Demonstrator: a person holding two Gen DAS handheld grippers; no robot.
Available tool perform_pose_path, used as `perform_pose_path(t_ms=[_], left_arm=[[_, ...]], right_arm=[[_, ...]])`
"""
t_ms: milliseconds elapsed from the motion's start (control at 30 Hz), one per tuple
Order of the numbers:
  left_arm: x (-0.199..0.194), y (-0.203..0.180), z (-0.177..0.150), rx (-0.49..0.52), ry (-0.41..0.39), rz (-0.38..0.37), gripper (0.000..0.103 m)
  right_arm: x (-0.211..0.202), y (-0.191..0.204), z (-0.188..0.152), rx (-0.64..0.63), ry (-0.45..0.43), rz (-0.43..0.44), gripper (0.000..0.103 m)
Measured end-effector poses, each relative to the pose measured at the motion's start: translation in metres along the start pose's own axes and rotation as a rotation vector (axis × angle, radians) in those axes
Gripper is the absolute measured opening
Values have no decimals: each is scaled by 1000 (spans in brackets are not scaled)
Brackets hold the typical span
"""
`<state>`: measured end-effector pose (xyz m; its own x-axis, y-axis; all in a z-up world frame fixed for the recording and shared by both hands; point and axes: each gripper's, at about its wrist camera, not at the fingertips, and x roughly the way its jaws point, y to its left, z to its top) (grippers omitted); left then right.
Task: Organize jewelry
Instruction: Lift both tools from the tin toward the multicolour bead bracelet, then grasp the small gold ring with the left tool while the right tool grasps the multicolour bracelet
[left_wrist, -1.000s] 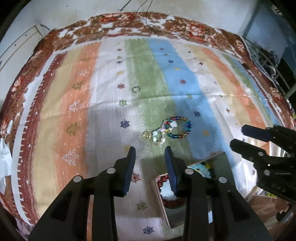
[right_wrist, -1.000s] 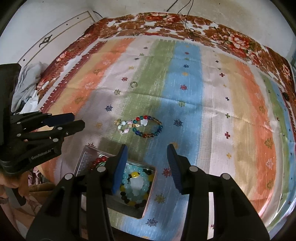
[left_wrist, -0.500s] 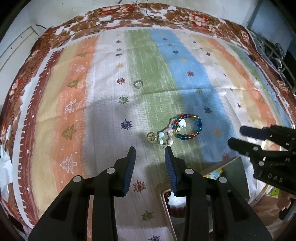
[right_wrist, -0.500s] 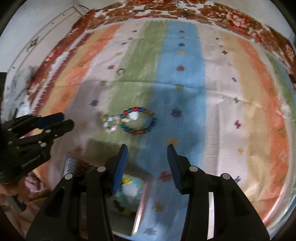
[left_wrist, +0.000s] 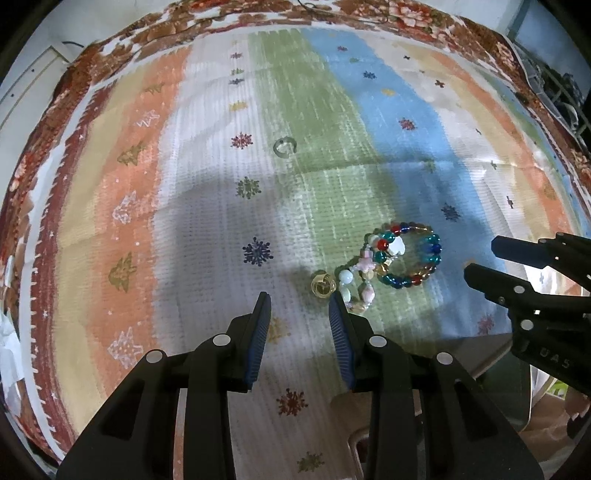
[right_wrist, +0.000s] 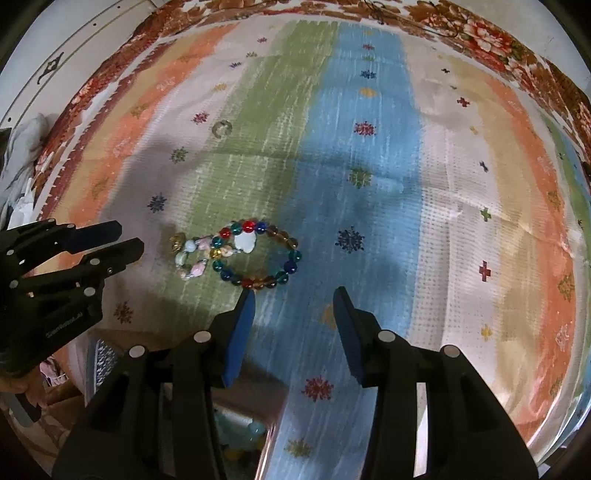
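Surface: a striped woven cloth (left_wrist: 207, 206) with small snowflake and tree motifs and a brown floral border covers the counter in both views.

Task items: a multicoloured glass-bead bracelet (left_wrist: 410, 256) lies flat on the green and blue stripes. Touching its left side is a smaller pastel bead bracelet with pink and pale blue charms (left_wrist: 356, 280). A small gold-coloured ring (left_wrist: 323, 285) lies just beside the pastel beads, on their left. A thin open silver-coloured ring (left_wrist: 283, 148) lies well apart, farther up the green stripe.

Left tongs (left_wrist: 300, 314): released, jaws parted, nothing between them. They sit above the cloth just short of the gold ring; whether the right blade touches the pastel beads cannot be told.

Right tongs (right_wrist: 291, 314): released, jaws parted wide, nothing held. The left blade tip is just beside the near edge of the glass-bead bracelet (right_wrist: 258, 258); contact cannot be confirmed.

View differences: the right wrist view shows a shallow metal-rimmed tray (right_wrist: 275, 435) at the near edge, behind the tongs, holding pale aqua beads (right_wrist: 251, 428); the contents are blurred. The left wrist view shows only a corner of that tray (left_wrist: 354, 439), no contents. Each view shows the other tongs from the side, jaws apart.
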<state>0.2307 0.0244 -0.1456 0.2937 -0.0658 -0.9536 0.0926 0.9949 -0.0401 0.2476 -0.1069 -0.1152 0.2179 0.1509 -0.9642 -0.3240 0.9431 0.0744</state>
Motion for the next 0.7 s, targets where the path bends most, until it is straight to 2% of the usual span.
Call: perform_pose_path(t_ms=[267,367,533,700], left_arm=[[18,3,6,-8,27,-16,34],[22,4,9,-25,35,-51,34],[29,1,14,-24,48,-69,34],[41,-3,15,-2,76,-59,34]], right_arm=[[20,-7,12,28,33,9,46],[24,-9,15,32,42,17,46],[33,-10,20,32,66,23,46],[44,-11,22,34,88,23,46]])
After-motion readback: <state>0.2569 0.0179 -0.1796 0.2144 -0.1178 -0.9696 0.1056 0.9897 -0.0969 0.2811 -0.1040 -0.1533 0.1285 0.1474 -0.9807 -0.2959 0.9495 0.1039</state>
